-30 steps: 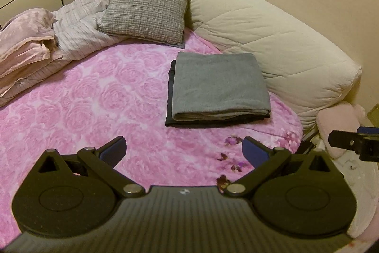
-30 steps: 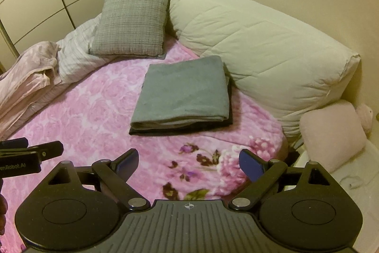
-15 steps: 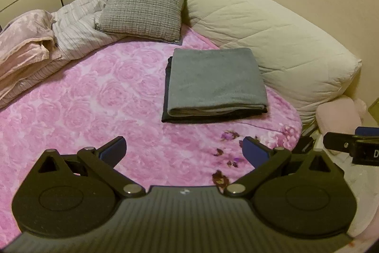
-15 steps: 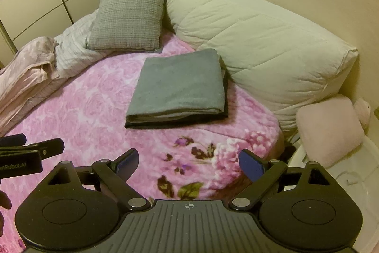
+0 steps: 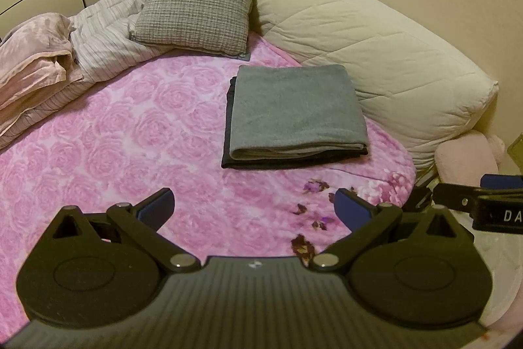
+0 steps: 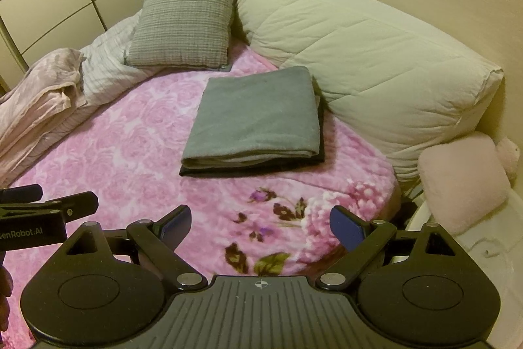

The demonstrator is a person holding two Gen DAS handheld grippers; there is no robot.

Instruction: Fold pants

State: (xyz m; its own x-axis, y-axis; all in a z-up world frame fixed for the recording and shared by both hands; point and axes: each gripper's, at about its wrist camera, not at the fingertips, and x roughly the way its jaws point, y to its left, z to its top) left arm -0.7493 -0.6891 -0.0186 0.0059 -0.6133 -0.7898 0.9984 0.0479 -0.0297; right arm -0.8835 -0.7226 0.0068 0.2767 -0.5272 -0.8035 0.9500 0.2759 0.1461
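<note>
Both the left hand-held gripper (image 5: 254,208) and the right hand-held gripper (image 6: 260,223) are held released above the pink blanket (image 5: 114,133). Beyond, folded pants (image 6: 258,113) are stacked beside a quilt (image 6: 359,54); the pink cushion (image 6: 462,182) is seen whole only from the right.

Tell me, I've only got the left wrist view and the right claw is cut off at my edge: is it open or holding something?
Observer: The right claw is open, its blue pads wide apart with nothing between them, above the pink blanket.
Operator: Is it touching the pants?
Observer: No. The folded grey pants lie farther up the bed, clear of that claw.
Operator: What's the pink thing beyond it?
Observer: A square pink cushion, seen whole here, off the bed's corner below the end of the white bolster.
</note>
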